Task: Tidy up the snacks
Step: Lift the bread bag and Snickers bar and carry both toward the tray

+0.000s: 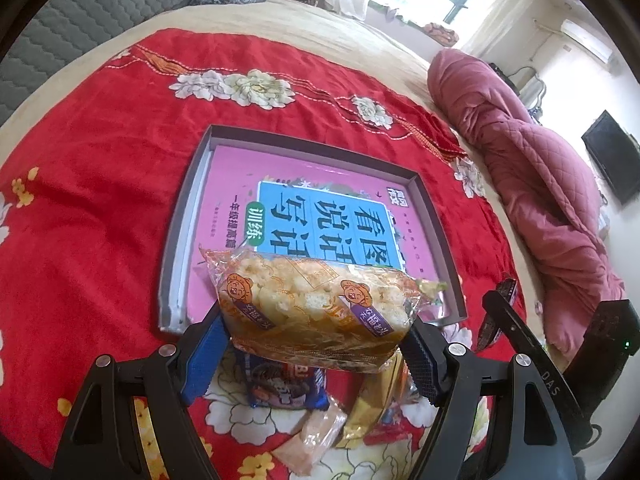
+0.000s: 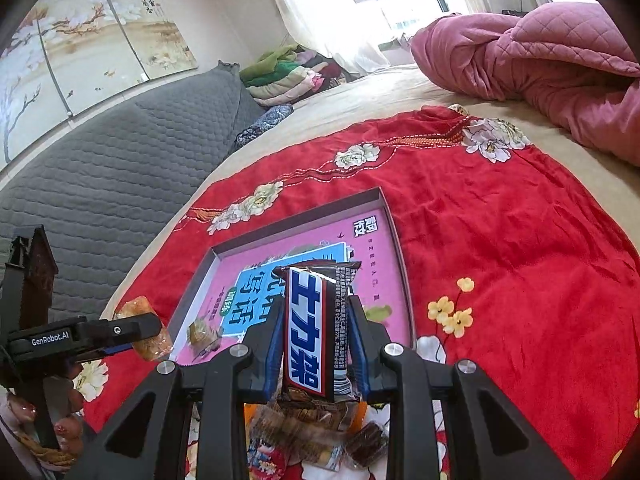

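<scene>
**Snacks held over the tray**

Puffed-rice bag (image 1: 316, 308) clamped crosswise in left gripper (image 1: 316, 344), wide-set, above tray's (image 1: 176, 240) near edge. Candy bar (image 2: 316, 332) pinched upright in right gripper (image 2: 316, 344), narrow-set, also over near edge. Pink book (image 1: 248, 184) lying flat inside tray, on red cloth (image 1: 100, 180) on bed. Loose snacks (image 1: 288, 392) piled on cloth below both grippers, just short of tray.

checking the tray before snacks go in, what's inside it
A pink and blue book lies flat in the tray, covering most of its floor. In the right view one small wrapped snack sits on it. Under the book is hidden.
</scene>
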{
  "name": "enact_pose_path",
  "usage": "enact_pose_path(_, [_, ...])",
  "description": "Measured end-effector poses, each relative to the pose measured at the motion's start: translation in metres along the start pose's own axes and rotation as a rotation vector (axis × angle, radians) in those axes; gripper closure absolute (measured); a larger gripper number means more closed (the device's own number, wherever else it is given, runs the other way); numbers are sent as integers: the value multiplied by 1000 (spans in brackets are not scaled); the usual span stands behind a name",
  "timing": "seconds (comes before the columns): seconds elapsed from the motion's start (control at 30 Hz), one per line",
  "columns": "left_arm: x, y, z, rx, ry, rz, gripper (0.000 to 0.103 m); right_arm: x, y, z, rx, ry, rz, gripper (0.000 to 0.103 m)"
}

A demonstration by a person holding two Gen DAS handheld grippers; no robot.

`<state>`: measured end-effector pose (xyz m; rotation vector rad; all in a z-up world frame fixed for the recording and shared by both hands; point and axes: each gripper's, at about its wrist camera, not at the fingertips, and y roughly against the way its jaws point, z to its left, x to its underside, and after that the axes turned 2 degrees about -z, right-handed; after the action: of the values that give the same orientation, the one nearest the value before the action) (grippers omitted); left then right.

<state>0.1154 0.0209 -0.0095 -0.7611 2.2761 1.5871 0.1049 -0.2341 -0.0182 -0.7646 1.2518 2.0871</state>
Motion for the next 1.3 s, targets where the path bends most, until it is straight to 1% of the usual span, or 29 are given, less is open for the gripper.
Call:
enact_pose_path(0.33, [-8, -17, -5, -16, -5, 10, 23, -8, -12, -6, 0, -2, -9, 74])
enact_pose_path(0.53, [-11, -30, -10, -55, -21, 21, 23, -10, -19, -10, 7, -11, -11, 74])
enact_pose_path(1.03, [-6, -60, -17, -112, -62, 106, 23, -14, -32, -17, 39, 9, -13, 74])
enact_pose_path(1.3, [-2, -71, -20, -135, -83, 154, 23, -9, -46, -16, 61, 49, 26, 74])
